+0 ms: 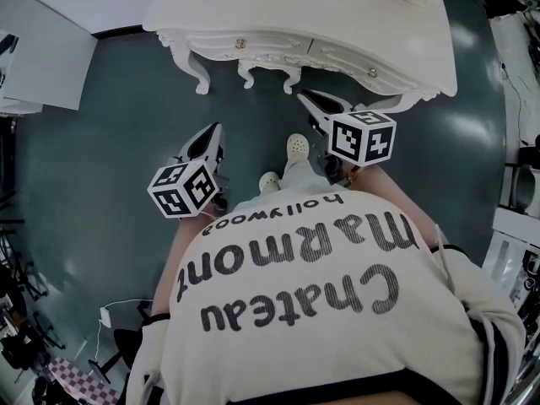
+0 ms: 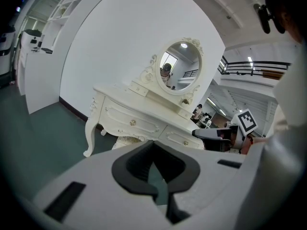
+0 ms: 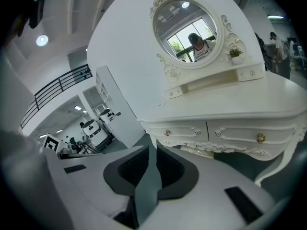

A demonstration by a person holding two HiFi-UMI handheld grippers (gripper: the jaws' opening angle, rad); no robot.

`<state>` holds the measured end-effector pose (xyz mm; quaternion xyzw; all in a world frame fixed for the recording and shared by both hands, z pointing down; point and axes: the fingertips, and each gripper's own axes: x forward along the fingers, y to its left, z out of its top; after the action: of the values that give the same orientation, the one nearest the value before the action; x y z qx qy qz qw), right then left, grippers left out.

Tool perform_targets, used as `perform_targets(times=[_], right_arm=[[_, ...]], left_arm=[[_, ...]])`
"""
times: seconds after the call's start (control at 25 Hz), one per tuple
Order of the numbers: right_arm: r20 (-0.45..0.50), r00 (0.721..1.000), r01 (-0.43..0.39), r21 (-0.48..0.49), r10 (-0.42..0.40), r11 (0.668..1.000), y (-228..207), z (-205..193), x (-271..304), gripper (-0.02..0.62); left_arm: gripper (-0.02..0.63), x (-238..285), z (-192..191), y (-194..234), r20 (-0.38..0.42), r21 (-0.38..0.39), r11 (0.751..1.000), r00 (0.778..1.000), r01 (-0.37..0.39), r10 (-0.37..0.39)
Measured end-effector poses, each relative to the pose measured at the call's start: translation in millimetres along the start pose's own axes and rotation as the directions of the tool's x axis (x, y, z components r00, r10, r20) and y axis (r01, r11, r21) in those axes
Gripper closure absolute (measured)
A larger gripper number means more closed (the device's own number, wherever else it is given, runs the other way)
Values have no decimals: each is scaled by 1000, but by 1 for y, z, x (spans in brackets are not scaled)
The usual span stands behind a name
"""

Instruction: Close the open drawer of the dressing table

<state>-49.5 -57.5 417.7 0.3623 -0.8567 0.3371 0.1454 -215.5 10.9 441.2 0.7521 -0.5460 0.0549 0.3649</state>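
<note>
The dressing table [image 1: 337, 24] stands ahead of both tongs, untouched. The left gripper [image 1: 217, 128] is closed and empty; the right gripper [image 1: 303, 97] is slightly parted and empty.

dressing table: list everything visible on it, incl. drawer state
The dressing table is cream-white, painted wood by its look, with carved trim and curved legs. Its front has two drawers side by side, each with a brass-coloured knob. Both sit flush; none is pulled out. An oval mirror in a carved frame stands upright on top, with small drawers at its base. It stands on the dark green floor against a white wall. Nothing else is seen touching it.
</note>
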Motion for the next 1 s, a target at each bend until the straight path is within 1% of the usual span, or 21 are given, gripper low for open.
perform_targets(times=[0.76,1.0], right_arm=[[-3,1000,-9,0,9,1000,0,1,3,526],[-2,1000,-12,6,12,1000,0,1,3,526]], left_arm=[[598,-1,8,2,21,18,1000,1000,-5,5],[598,0,8,2,17,16,1000,1000,-1,1]])
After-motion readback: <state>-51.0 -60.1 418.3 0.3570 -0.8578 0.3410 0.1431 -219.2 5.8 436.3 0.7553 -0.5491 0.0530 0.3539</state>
